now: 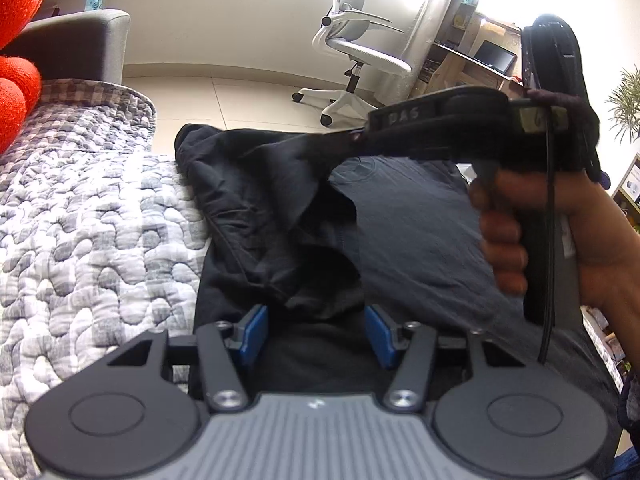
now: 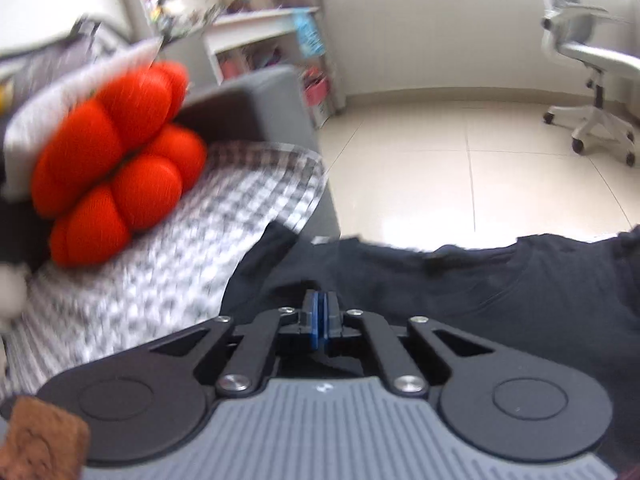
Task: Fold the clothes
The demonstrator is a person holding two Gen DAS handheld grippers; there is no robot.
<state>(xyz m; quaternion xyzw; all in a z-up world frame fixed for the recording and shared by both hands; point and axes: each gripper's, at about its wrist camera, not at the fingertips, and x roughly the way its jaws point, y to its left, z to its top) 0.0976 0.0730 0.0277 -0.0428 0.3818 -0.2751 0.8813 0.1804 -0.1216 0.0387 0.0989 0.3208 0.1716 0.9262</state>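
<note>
A black T-shirt (image 1: 420,232) lies spread on a grey checked quilt (image 1: 80,220), reaching to the edge beside the floor. In the left wrist view a hand (image 1: 560,232) holds my right gripper (image 1: 362,134) above the shirt. It is shut on a corner of the cloth, and a loose fold (image 1: 280,200) hangs from its tip. In its own view the right gripper (image 2: 320,314) has its blue pads pressed together over the shirt (image 2: 500,292). My left gripper (image 1: 318,332) sits low over the shirt's near part. Its blue pads (image 1: 254,334) stand apart, with the hanging fold's lower end between them.
A red lumpy cushion (image 2: 120,160) rests on the quilt (image 2: 180,260) to the left, against a grey sofa arm (image 1: 80,44). A white office chair (image 1: 352,48) stands on the pale tiled floor (image 2: 440,160) beyond. Shelves and a desk line the walls.
</note>
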